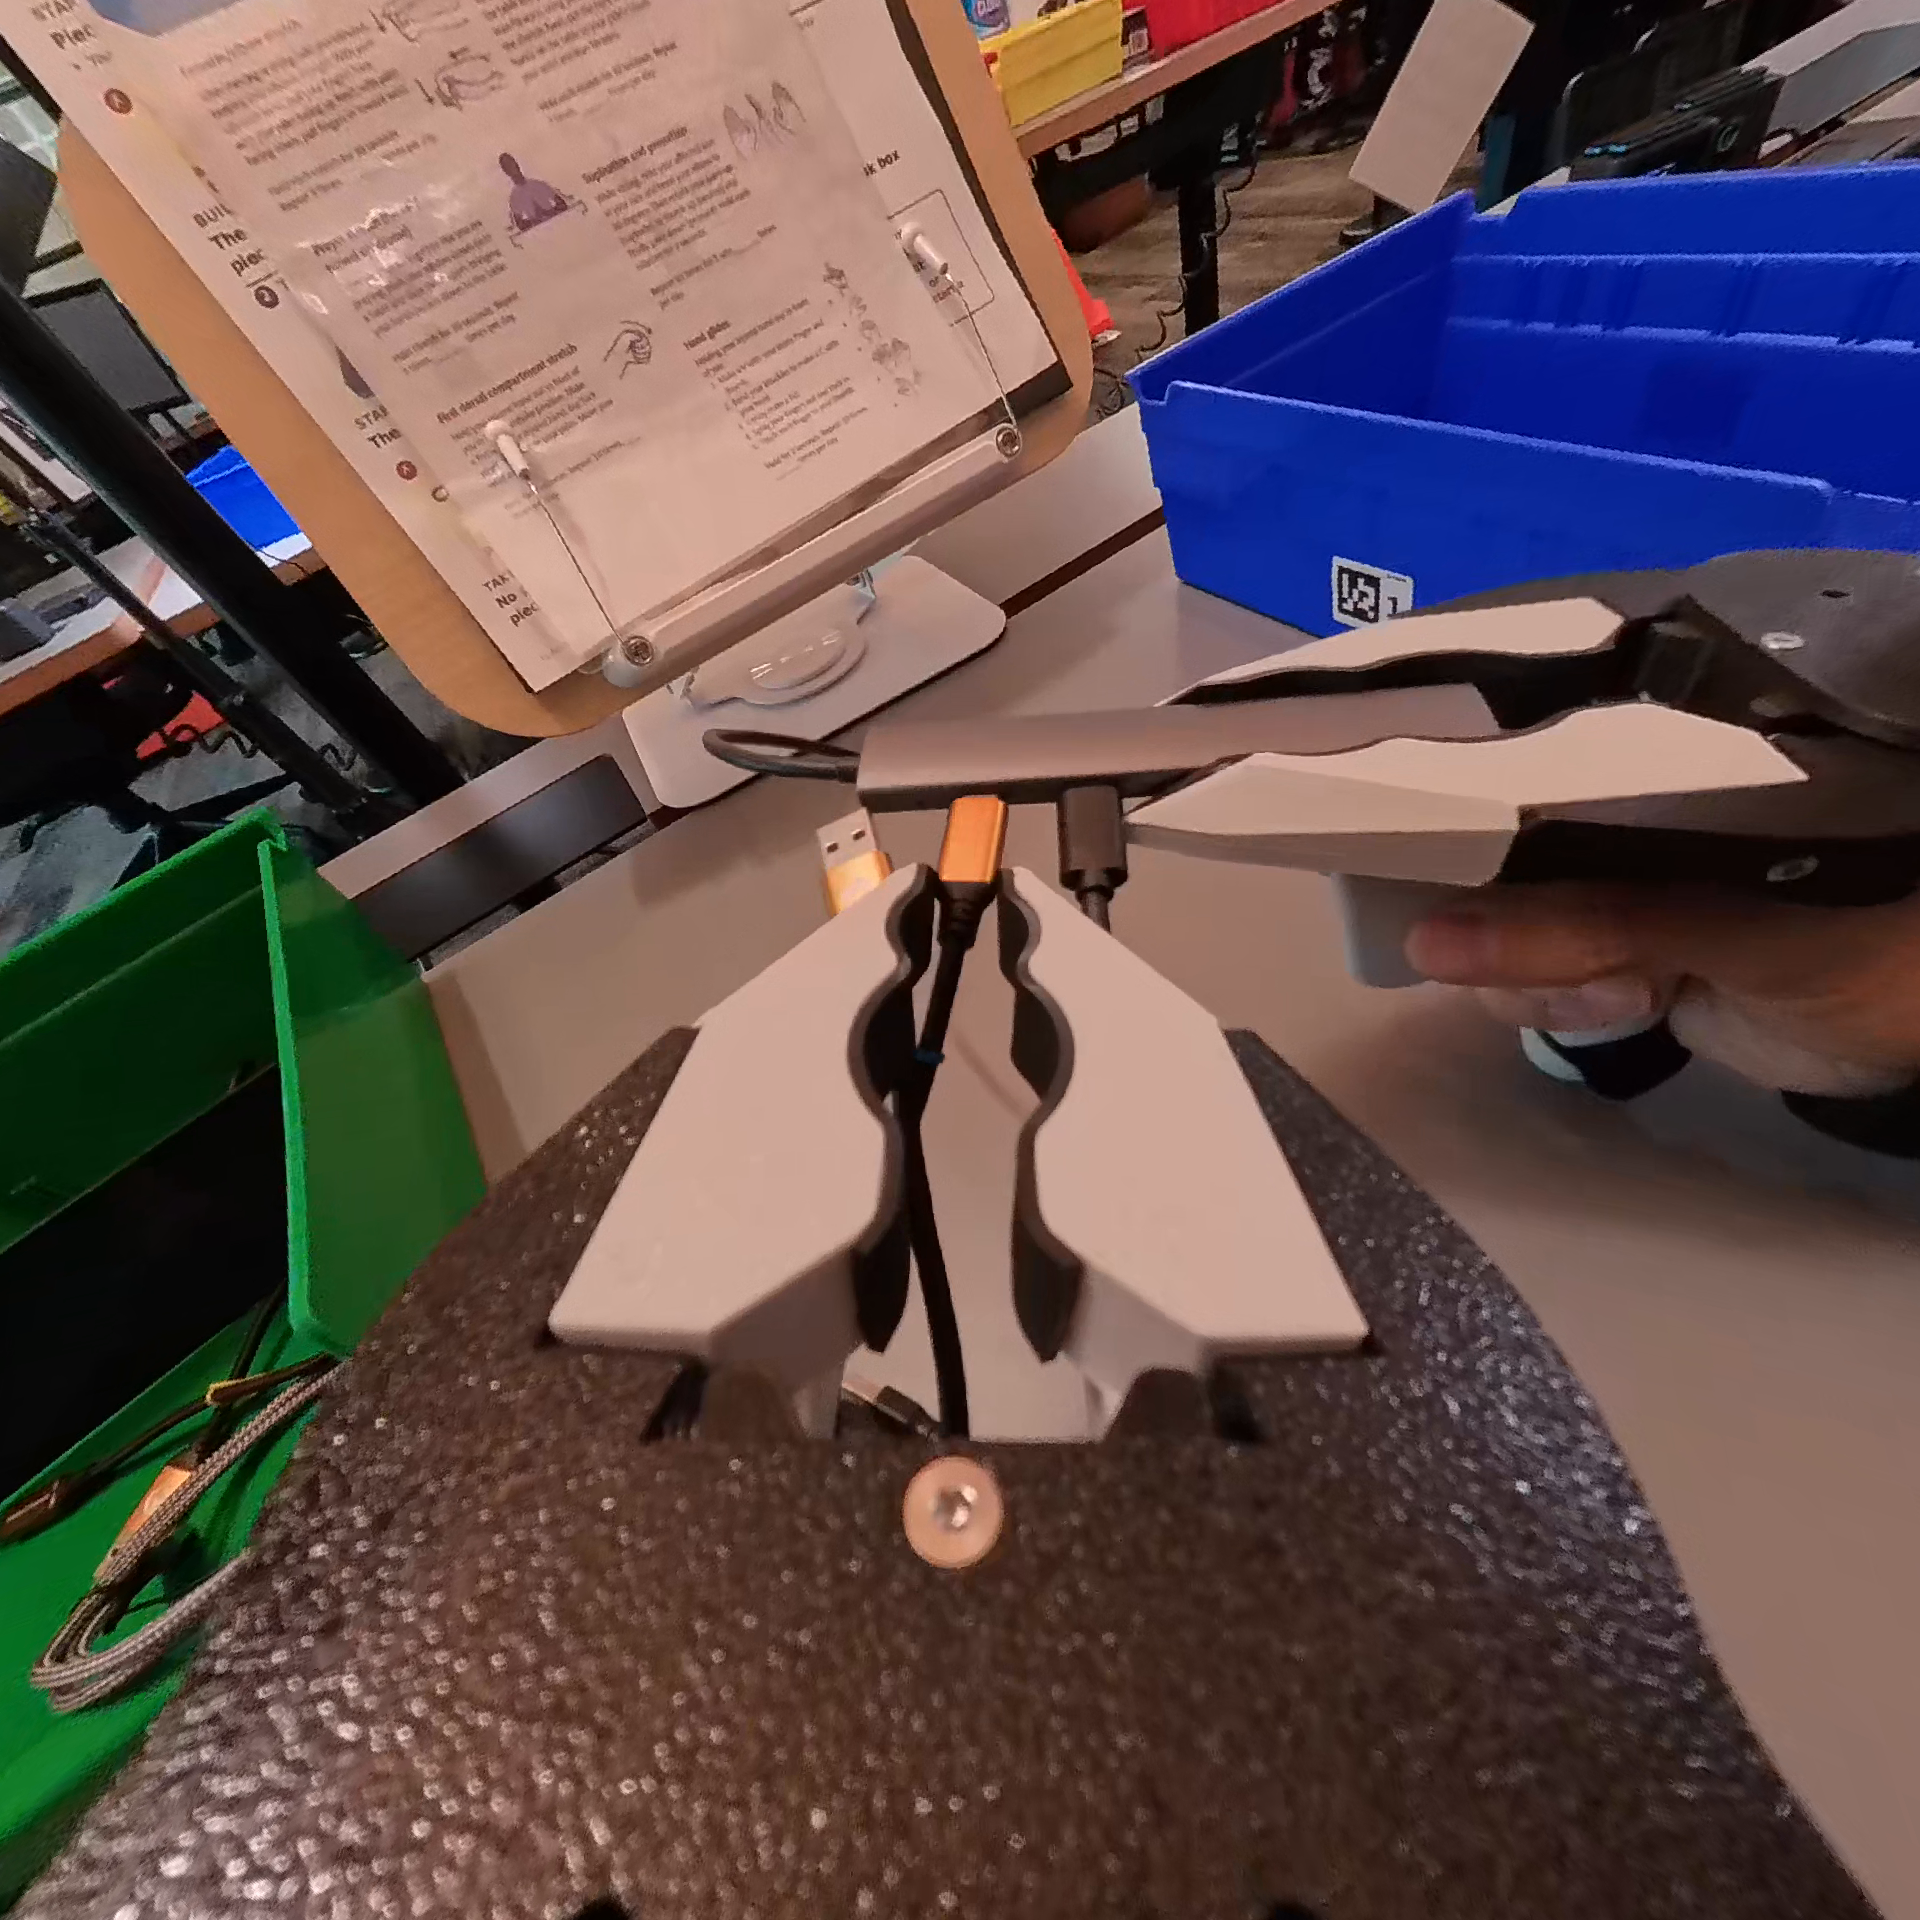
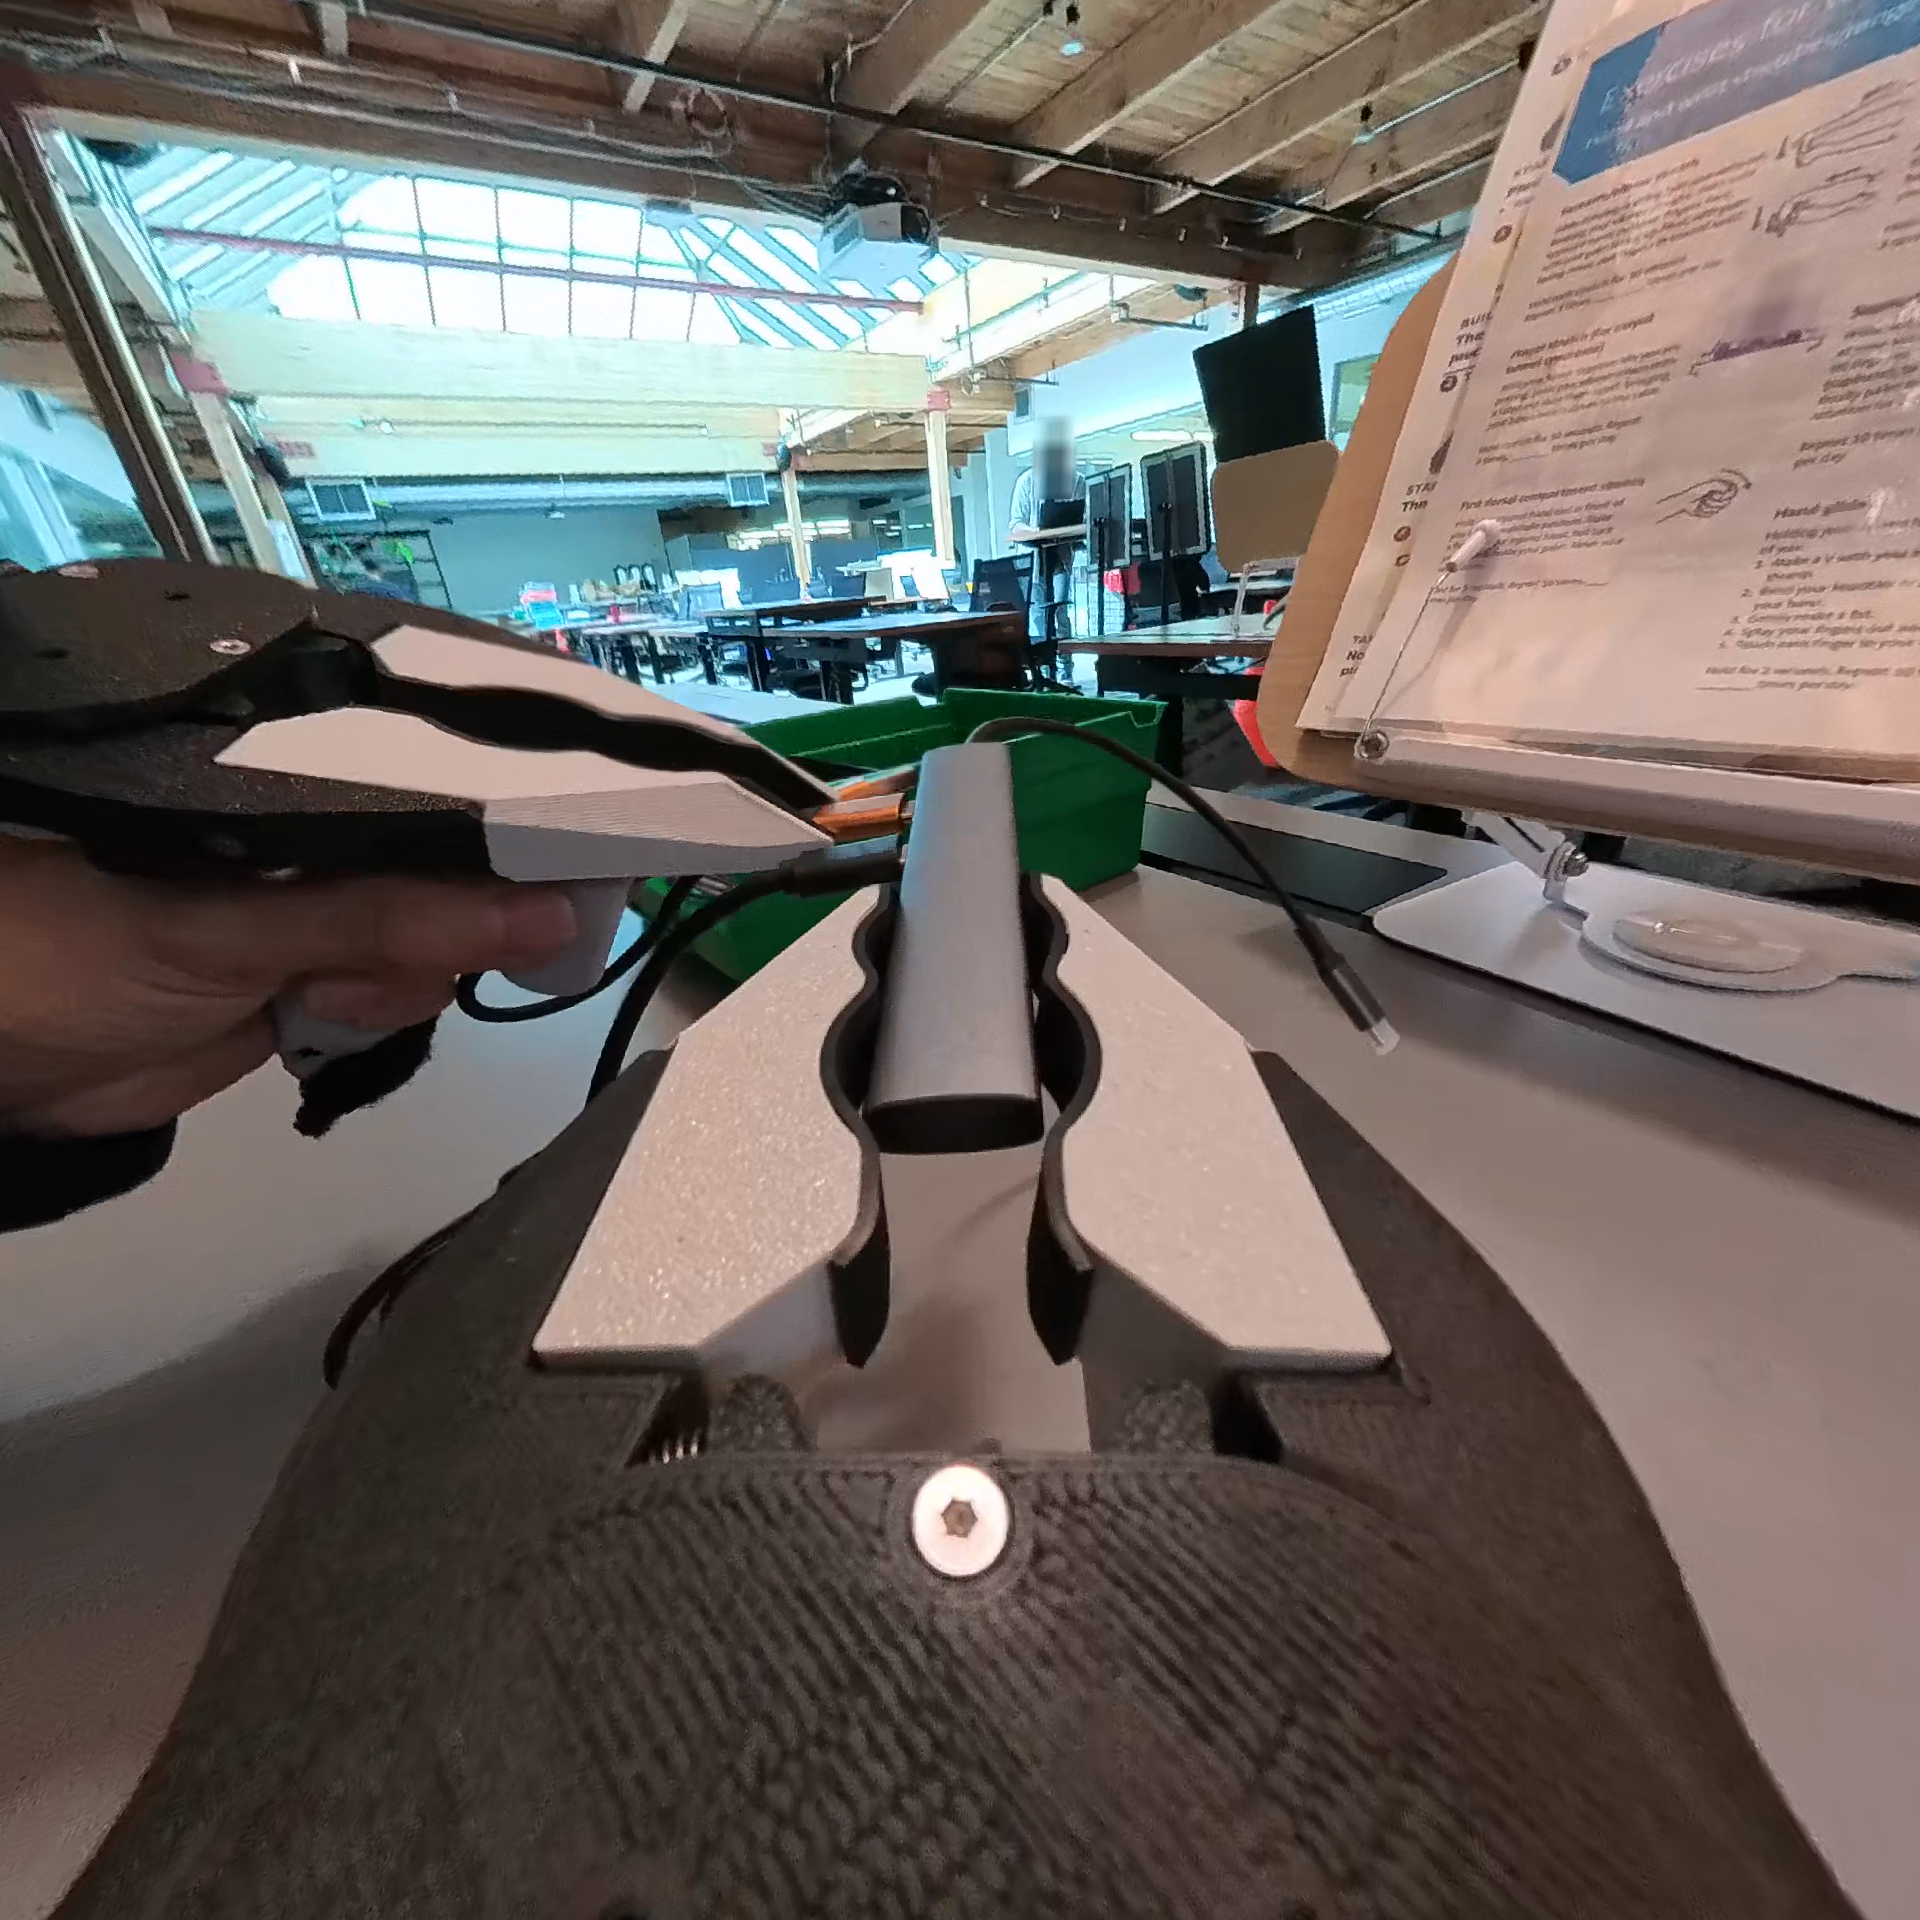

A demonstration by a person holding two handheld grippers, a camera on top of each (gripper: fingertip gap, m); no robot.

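While raised above the grey tabletop (image 1: 1558, 1351): right hand-held gripper (image 2: 956, 935) clamped on a grey hub (image 2: 956, 966); left hand-held gripper (image 1: 961, 883) pinching an orange plug (image 1: 971, 831) seated in that hub, green bin (image 1: 208, 1091) alongside.

We are wearing two matching grippers: left gripper (image 1: 961, 883) and right gripper (image 2: 956, 904), each showing grey wavy-edged fingers, textured black bodies, one silver screw.
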